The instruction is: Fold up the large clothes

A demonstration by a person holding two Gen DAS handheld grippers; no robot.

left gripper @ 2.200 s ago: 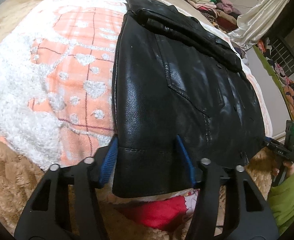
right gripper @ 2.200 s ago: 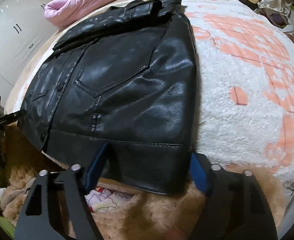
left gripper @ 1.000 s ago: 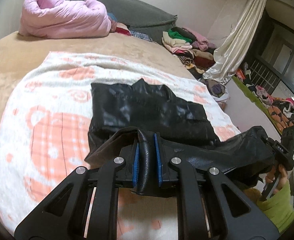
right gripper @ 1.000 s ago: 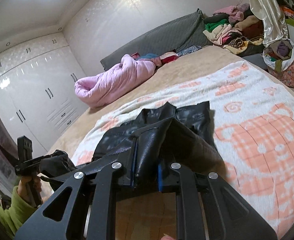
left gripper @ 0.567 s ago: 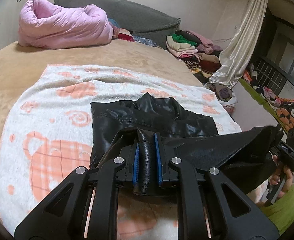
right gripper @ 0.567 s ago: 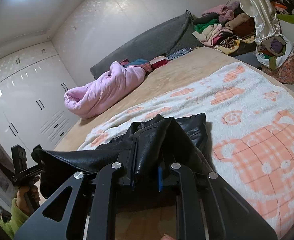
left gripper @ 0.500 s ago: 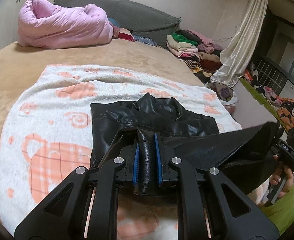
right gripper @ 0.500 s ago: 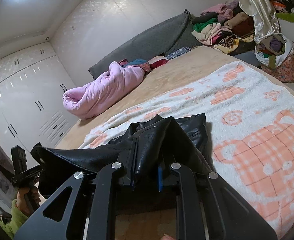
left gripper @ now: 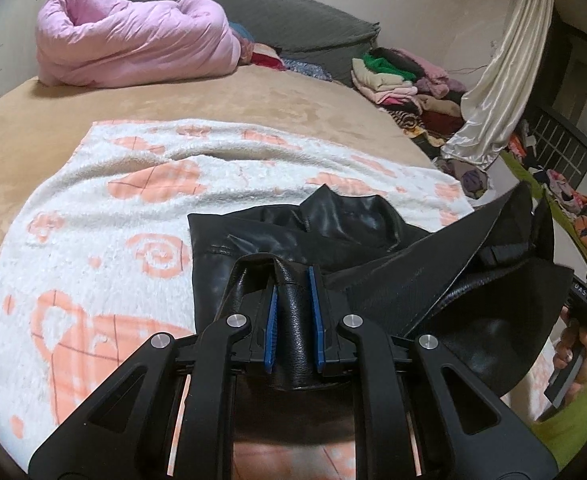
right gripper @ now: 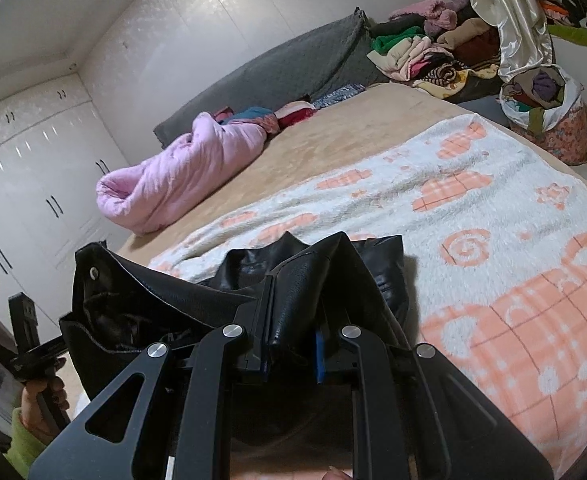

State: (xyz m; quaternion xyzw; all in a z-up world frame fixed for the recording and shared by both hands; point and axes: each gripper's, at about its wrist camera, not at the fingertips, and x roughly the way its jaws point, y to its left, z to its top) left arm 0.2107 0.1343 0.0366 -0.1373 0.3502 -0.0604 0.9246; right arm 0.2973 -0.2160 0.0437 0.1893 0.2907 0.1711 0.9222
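Note:
A black leather jacket [left gripper: 333, 232] lies on the white and orange blanket [left gripper: 93, 240], its collar end resting flat farther up the bed. My left gripper [left gripper: 293, 292] is shut on one corner of the jacket's hem, a fold of leather pinched between its blue pads [left gripper: 271, 312]. My right gripper [right gripper: 293, 320] is shut on the other hem corner of the jacket [right gripper: 301, 280]. The hem hangs lifted between the two grippers, stretched over the lower half of the jacket. The right hand's gripper shows at the right edge of the left wrist view, the left hand's at the left edge of the right wrist view.
A rolled pink quilt [left gripper: 133, 36] and a grey headboard cushion [left gripper: 293, 20] sit at the bed's far end. Piled clothes [left gripper: 405, 80] and a cream curtain [left gripper: 501, 80] stand at the far right. A bag of clothes [right gripper: 545, 120] is on the floor. White wardrobes [right gripper: 33, 184] line the left wall.
Both grippers have carried the pinched hem forward over the jacket toward the collar, and slightly lower. The lifted leather between them now stands nearer the collar.

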